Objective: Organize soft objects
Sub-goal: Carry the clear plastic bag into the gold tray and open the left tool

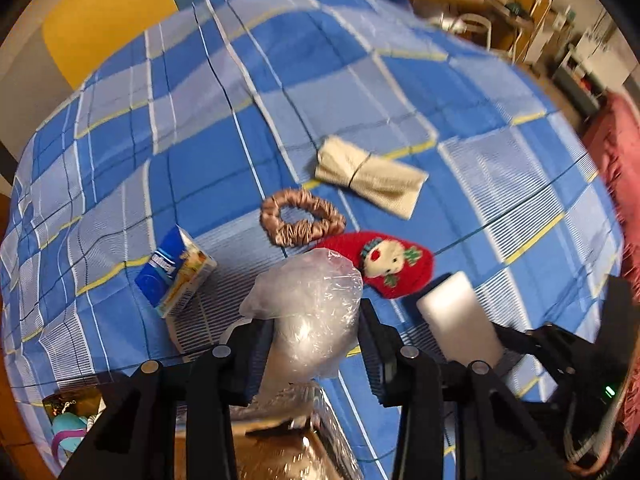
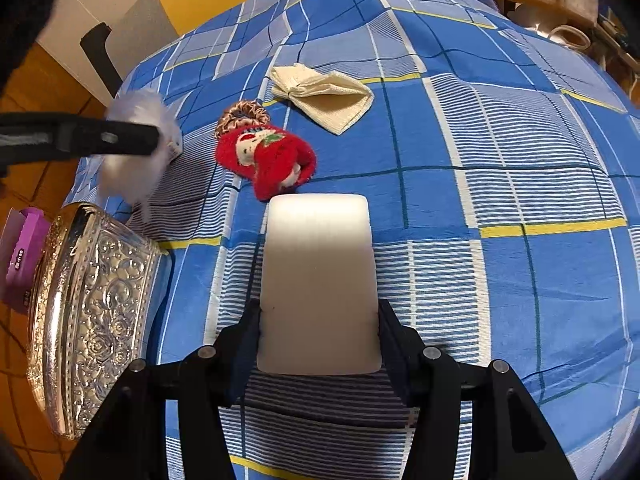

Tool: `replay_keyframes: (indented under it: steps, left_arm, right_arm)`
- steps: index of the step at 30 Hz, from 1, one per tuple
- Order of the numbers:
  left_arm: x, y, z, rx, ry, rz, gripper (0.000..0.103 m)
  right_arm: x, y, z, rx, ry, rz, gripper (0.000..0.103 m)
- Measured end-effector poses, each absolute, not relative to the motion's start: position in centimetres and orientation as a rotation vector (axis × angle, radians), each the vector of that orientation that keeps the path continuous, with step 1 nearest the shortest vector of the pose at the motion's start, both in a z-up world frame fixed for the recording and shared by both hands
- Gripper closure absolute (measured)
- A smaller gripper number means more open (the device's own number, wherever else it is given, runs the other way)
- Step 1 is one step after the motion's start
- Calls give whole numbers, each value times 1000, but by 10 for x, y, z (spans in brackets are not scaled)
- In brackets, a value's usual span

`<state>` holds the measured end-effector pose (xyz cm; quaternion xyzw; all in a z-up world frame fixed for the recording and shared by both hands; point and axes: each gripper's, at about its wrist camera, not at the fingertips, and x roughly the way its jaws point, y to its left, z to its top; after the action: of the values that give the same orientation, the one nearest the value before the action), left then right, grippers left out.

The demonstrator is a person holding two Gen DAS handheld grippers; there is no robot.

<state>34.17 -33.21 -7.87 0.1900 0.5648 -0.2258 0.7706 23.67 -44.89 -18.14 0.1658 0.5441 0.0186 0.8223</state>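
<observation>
My left gripper [image 1: 314, 344] is shut on a clear plastic bag with something white inside [image 1: 308, 312], held above an embossed silver box [image 1: 288, 412]. It also shows in the right wrist view [image 2: 132, 160], above the box [image 2: 92, 312]. My right gripper [image 2: 318, 332] is shut on a white foam block [image 2: 318, 276], which shows in the left wrist view [image 1: 460, 316]. On the blue plaid bedspread [image 1: 200, 160] lie a red reindeer plush [image 1: 384, 264], a tan satin scrunchie [image 1: 300, 218] and a cream cloth tied with a band [image 1: 372, 176].
A small blue carton [image 1: 176, 276] lies left of the scrunchie. A purple box [image 2: 20, 256] sits on the floor left of the silver box. A red blanket [image 1: 616, 152] lies at the right edge. Shelves and furniture stand behind the bed.
</observation>
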Motion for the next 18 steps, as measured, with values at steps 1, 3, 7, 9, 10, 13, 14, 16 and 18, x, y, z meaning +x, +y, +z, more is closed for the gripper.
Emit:
replay_keyframes:
  steps: [1,3,7,9,10,13,14,16,18]
  left_arm:
    - [338,-327,-71,401,1208,-495,62]
    - [337,-317,-61,363,1186,-509,62]
    - [331,-290,-40,253,1149,-558,62]
    - [320,-279,-27,222,1122,-566,62]
    - [315,-270,-20,197,1110,-573,62]
    - [305,-247,-7,127,1096,-585,62]
    - [302,-239,-4,107,1090,-587,62]
    - [295,-221,3,71,1074,-584,62]
    - [290,-205,8,39,1058,-583,62]
  right_arm:
    - [235,-450,-181,353,1156,36,47]
    - [233,-453,-180,358,1151,30,47]
    - [232,-454,-178,356,1141,24,47]
    - [230,-455,-178,356,1136,21,47]
    - [229,-455,-177,357,1135,19,47]
    - [229,-456,-177,361,1133,14,47]
    - [228,-456,-177,361,1130,13,47]
    - [227,-456,-175,359,1122,8,47]
    - [225,-457,-174,360,1114,6,47]
